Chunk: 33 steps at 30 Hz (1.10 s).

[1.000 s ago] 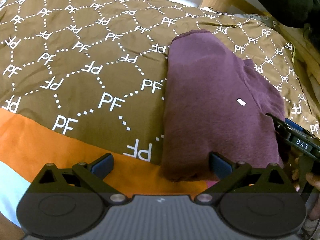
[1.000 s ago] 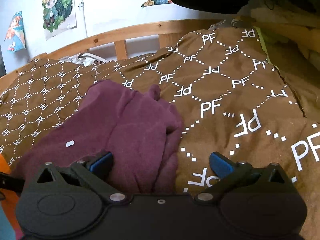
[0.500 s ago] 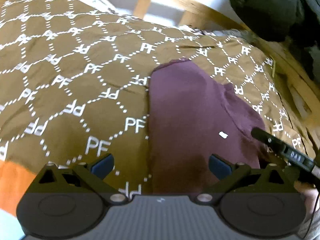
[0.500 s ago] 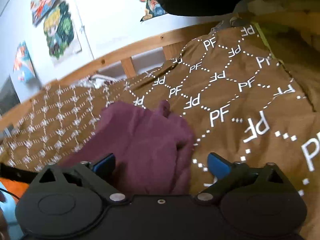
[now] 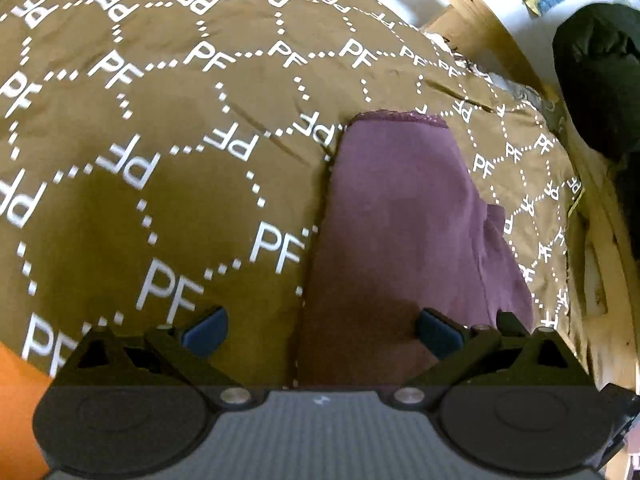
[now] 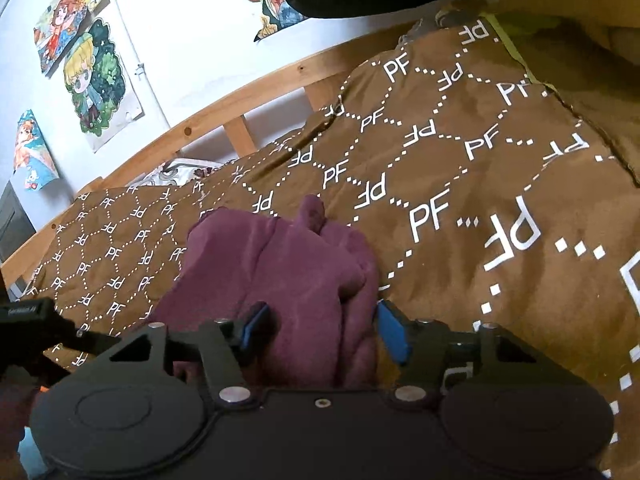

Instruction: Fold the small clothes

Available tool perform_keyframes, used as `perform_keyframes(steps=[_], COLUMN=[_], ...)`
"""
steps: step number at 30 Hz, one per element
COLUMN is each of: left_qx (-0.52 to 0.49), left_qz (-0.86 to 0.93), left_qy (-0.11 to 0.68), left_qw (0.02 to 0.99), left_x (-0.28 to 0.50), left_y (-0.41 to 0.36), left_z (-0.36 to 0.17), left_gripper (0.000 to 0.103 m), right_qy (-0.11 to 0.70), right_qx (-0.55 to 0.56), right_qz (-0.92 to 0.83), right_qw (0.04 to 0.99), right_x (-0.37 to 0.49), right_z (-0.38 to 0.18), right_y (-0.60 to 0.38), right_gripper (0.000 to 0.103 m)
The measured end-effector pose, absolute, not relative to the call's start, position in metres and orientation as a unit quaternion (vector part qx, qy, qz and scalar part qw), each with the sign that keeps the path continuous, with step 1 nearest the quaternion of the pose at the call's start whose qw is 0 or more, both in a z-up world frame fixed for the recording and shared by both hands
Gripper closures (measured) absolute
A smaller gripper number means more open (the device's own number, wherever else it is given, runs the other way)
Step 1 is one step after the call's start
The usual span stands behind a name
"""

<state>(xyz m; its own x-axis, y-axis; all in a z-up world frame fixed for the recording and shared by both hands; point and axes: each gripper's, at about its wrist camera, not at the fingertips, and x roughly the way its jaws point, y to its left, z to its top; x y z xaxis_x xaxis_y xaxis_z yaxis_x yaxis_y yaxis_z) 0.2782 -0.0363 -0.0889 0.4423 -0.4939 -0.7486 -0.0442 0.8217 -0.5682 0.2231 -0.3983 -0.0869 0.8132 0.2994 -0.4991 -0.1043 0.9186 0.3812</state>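
right gripper (image 6: 318, 330) jaws are way narrower now, closing in around the maroon garment's (image 6: 288, 268) bunched edge. left gripper (image 5: 320, 330) is pushed further forward over it.

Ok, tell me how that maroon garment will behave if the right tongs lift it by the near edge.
The garment will likely go floppy: its edge already bunches into soft folds between the right tongs. It looks light, barely denting the bedspread. The fleecy surface should grip rather than slip.

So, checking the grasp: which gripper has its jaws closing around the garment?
The right gripper: its jaws are narrowed around a bunched fold of the maroon garment. The left gripper is wide open.
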Motion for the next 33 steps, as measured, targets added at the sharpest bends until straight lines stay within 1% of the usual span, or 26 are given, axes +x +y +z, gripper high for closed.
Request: perform_keyframes(steps=[3,8,13,18,19,20,21,22,23,24,25,26,29,33], left_qx=[-0.242,-0.230,-0.239,-0.247,-0.244,-0.241,-0.241,-0.240,-0.237,-0.234,-0.232,-0.233,-0.225,-0.187], left_qz=[-0.148,-0.175,-0.223,-0.240,-0.245,-0.253,-0.266,-0.268,-0.265,-0.263,-0.259,-0.253,-0.232,-0.215], left_qy=[0.514,0.518,0.529,0.536,0.538,0.538,0.538,0.538,0.537,0.536,0.535,0.536,0.542,0.538], left_qw=[0.810,0.805,0.783,0.771,0.769,0.767,0.762,0.762,0.765,0.768,0.770,0.771,0.776,0.793], left_x=[0.285,0.284,0.271,0.264,0.264,0.263,0.263,0.263,0.262,0.262,0.261,0.260,0.259,0.261], left_y=[-0.042,-0.046,-0.041,-0.033,-0.034,-0.035,-0.038,-0.039,-0.040,-0.040,-0.040,-0.038,-0.042,-0.053], left_z=[-0.087,-0.085,-0.088,-0.088,-0.087,-0.086,-0.085,-0.085,-0.084,-0.083,-0.083,-0.083,-0.078,-0.058], left_gripper=[0.001,0.012,0.012,0.012,0.017,0.027,0.030,0.031,0.037,0.040,0.046,0.052,0.062,0.068], right_qy=[0.287,0.289,0.290,0.294,0.294,0.295,0.295,0.294,0.292,0.290,0.288,0.285,0.280,0.267], right_qx=[0.173,0.178,0.184,0.190,0.189,0.187,0.185,0.184,0.184,0.183,0.181,0.178,0.164,0.103], right_qz=[0.110,0.112,0.113,0.118,0.118,0.118,0.118,0.117,0.115,0.114,0.112,0.110,0.103,0.092], right_qw=[0.936,0.934,0.932,0.929,0.929,0.930,0.930,0.931,0.931,0.932,0.934,0.935,0.940,0.954], right_x=[0.225,0.227,0.229,0.237,0.238,0.239,0.238,0.237,0.236,0.234,0.232,0.230,0.226,0.221], right_z=[-0.087,-0.088,-0.089,-0.088,-0.088,-0.088,-0.089,-0.089,-0.088,-0.087,-0.086,-0.084,-0.078,-0.062], right_y=[-0.397,-0.397,-0.399,-0.399,-0.399,-0.398,-0.398,-0.397,-0.397,-0.396,-0.395,-0.394,-0.387,-0.366], right_gripper=[0.043,0.045,0.047,0.048,0.049,0.052,0.058,0.065,0.069,0.076,0.080,0.080,0.084,0.087])
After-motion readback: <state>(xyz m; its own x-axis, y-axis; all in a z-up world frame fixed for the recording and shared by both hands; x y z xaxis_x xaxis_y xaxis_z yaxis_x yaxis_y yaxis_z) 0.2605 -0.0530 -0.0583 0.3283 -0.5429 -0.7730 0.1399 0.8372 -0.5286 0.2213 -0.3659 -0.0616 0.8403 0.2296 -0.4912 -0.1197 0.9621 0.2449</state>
